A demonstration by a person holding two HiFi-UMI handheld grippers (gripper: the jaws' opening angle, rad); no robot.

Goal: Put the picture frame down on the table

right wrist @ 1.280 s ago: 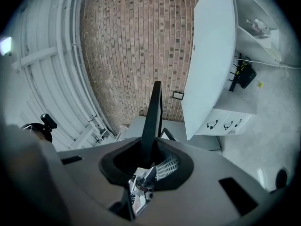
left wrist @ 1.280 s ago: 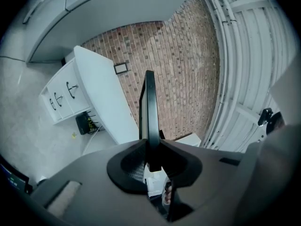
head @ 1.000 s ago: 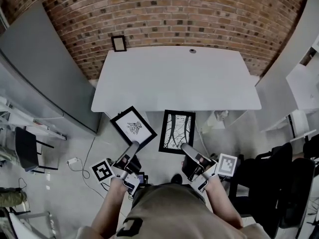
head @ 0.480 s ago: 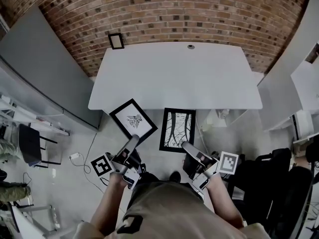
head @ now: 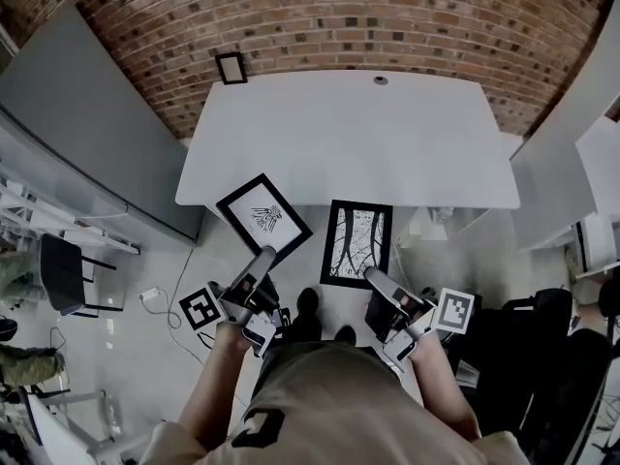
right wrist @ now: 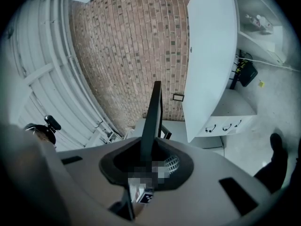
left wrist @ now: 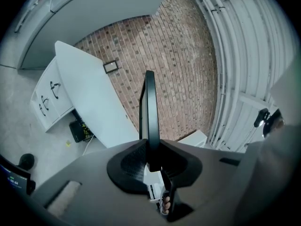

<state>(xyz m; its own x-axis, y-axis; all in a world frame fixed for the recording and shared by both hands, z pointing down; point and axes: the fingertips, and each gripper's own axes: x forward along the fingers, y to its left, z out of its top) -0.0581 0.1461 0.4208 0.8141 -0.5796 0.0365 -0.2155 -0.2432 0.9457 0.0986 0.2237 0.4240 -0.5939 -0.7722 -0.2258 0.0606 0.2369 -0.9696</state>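
At the bottom of the head view, a person's forearms reach up the frame, one gripper in each hand. The left gripper [head: 263, 258], lower left of centre, has its fingers closed narrowly on the lower corner of the left picture frame [head: 263, 219]. This frame is square with a thin black border, a broad white mat and a small dark drawing in the middle. It is turned like a diamond. In the left gripper view it stands edge-on, a thin dark blade [left wrist: 149, 107] between the fingers.

The right gripper [head: 372, 276], lower right of centre, grips the bottom edge of the right picture frame [head: 362, 243], a tall black rectangle showing white branching lines on black.

Both frames hang over the floor, their tops overlapping the near edge of the white surface [head: 349, 143] at mid frame. Beyond it, at upper left, a small dark frame [head: 231, 67] sits against the brick wall [head: 387, 17]
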